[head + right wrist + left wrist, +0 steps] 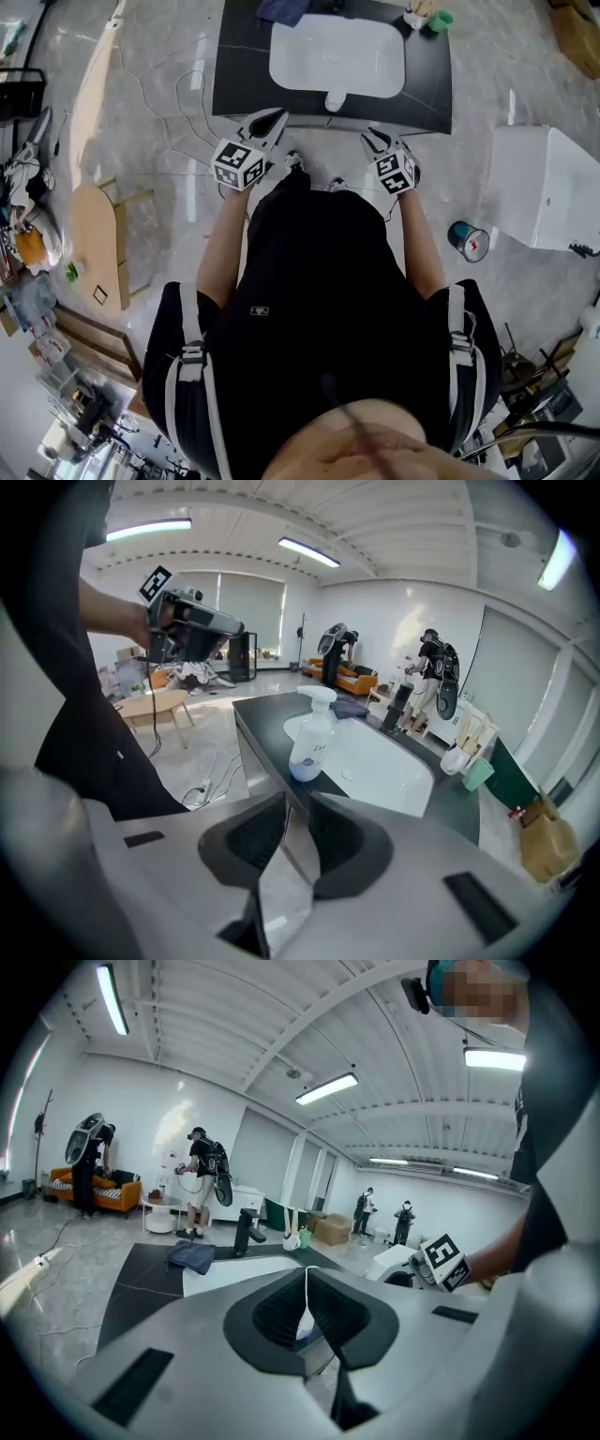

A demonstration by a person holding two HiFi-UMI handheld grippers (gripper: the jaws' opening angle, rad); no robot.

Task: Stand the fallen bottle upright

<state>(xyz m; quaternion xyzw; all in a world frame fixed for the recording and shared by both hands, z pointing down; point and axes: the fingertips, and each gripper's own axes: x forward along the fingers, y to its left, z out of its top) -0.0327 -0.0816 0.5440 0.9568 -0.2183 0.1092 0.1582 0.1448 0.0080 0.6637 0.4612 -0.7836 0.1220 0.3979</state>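
A white pump bottle (312,735) with a blue base stands upright on the front rim of the white sink (394,761), set in a black counter (239,66). In the head view the bottle (335,100) shows from above at the sink's near edge. My right gripper (297,799) is a short way in front of it, its jaws a narrow gap apart with nothing between them. My left gripper (307,1274) has its tips together and is empty. Both grippers, left (278,114) and right (370,136), hang just in front of the counter's edge, apart from the bottle.
A black faucet (246,1232), a dark blue cloth (192,1255), a white cup and a green cup (439,21) sit at the counter's back. A white cabinet (544,187) and a can (468,240) are to the right, a wooden table (94,234) to the left. People stand farther back.
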